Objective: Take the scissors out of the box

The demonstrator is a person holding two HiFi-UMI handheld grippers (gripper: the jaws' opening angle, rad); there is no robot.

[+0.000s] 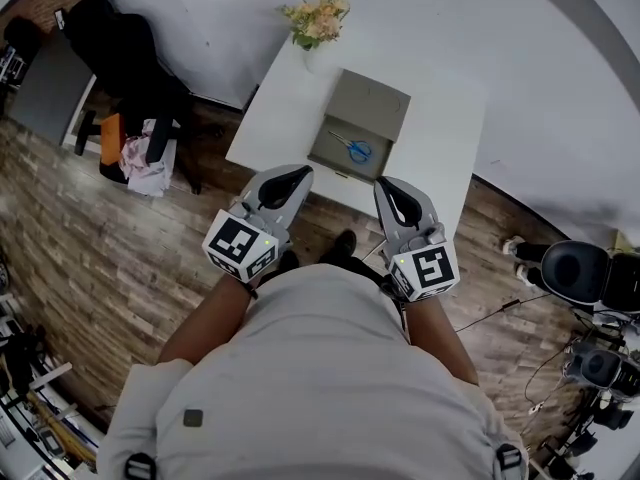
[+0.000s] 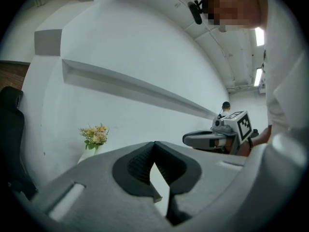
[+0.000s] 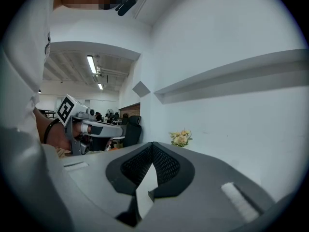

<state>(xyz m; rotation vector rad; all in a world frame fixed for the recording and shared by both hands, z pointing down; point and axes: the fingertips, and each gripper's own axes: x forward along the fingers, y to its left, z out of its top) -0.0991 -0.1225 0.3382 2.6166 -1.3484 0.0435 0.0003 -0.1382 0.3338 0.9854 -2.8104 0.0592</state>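
Both tongs are closed and empty: the left tongs point(image 1: 299, 173) at lower centre-left, the right tongs point(image 1: 386, 184) at lower centre-right, both near the table point(image 1: 285, 108) edge. One pair should open, I judge, before dipping into the open box point(image 1: 375, 103) at upper centre, where the scissors point(image 1: 356, 150) lie flat. Count: two tongs, one box, one scissors, one flower bunch point(image 1: 318, 18).

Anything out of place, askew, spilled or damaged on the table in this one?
Nothing stands out. The box sits open on the white table with its lid folded back. The blue-handled scissors lie flat inside it, and the flowers stand upright at the far corner. No spill or damage shows.
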